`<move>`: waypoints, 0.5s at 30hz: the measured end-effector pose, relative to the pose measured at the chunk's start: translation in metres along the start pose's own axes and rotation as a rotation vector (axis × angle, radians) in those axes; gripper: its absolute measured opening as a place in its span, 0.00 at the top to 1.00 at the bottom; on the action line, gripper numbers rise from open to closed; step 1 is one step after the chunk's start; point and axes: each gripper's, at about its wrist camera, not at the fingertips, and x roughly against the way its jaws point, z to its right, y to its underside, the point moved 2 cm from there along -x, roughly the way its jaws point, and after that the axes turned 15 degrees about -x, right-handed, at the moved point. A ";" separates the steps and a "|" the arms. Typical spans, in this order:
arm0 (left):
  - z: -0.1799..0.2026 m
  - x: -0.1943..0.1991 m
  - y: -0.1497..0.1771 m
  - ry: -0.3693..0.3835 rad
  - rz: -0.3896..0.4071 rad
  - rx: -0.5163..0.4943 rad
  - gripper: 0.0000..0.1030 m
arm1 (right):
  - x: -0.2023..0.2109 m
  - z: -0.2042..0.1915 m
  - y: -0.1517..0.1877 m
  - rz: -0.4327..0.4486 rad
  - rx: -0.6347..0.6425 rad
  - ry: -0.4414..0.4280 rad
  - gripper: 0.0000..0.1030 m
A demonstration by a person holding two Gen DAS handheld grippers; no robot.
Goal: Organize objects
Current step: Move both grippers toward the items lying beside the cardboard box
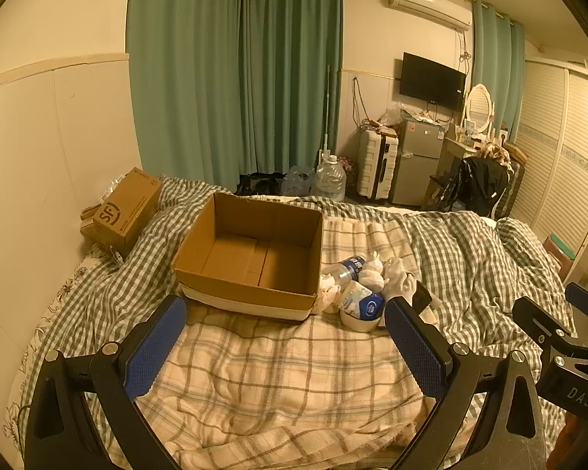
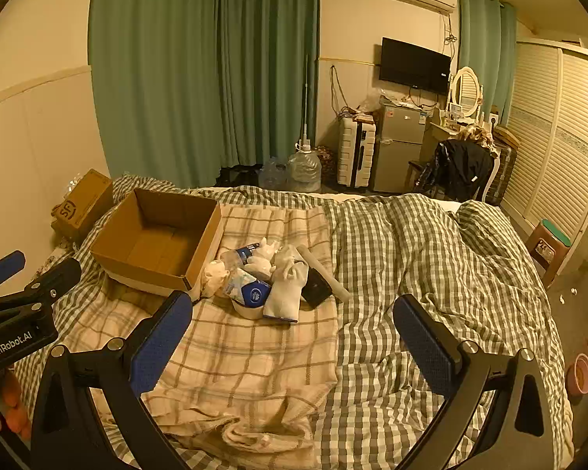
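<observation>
An open, empty cardboard box (image 1: 251, 250) (image 2: 156, 235) sits on the bed. Right of it lies a pile of small items: a water bottle (image 1: 347, 268) (image 2: 239, 254), a tissue pack with a blue label (image 1: 362, 303) (image 2: 249, 290), a white bowl (image 1: 358, 323) (image 2: 249, 310), white socks (image 1: 400, 280) (image 2: 288, 286), a white plush toy (image 2: 262, 258) and a black object (image 2: 315, 286). My left gripper (image 1: 286, 321) is open and empty, in front of the box. My right gripper (image 2: 294, 319) is open and empty, just in front of the pile.
A beige plaid blanket (image 1: 278, 376) (image 2: 247, 360) and a green checked duvet (image 1: 470, 250) (image 2: 431, 258) cover the bed. A closed SF shipping box (image 1: 127, 207) (image 2: 84, 203) sits by the left wall. Water jugs, a suitcase, a fridge and a chair stand beyond the bed.
</observation>
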 end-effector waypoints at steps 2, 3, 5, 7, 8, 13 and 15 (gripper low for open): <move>0.000 0.000 0.000 -0.001 0.000 0.000 0.00 | 0.000 0.001 0.000 -0.001 0.000 0.000 0.00; 0.000 0.000 0.000 -0.001 0.000 0.000 0.00 | 0.001 0.001 0.000 0.001 0.000 0.000 0.00; 0.001 0.001 -0.001 -0.002 0.001 0.001 0.00 | 0.001 0.001 0.000 0.002 0.001 0.000 0.00; 0.001 0.001 0.000 -0.002 0.001 0.001 0.00 | 0.001 0.001 0.000 0.002 0.001 0.000 0.00; 0.001 0.001 0.000 -0.001 0.002 0.001 0.00 | 0.001 0.001 0.000 0.002 0.002 0.000 0.00; 0.003 0.003 -0.001 0.007 0.010 0.007 0.00 | 0.002 0.005 -0.001 0.006 0.000 0.011 0.00; 0.004 0.003 -0.002 0.012 0.015 0.006 0.00 | 0.002 0.006 -0.002 0.007 -0.001 0.013 0.00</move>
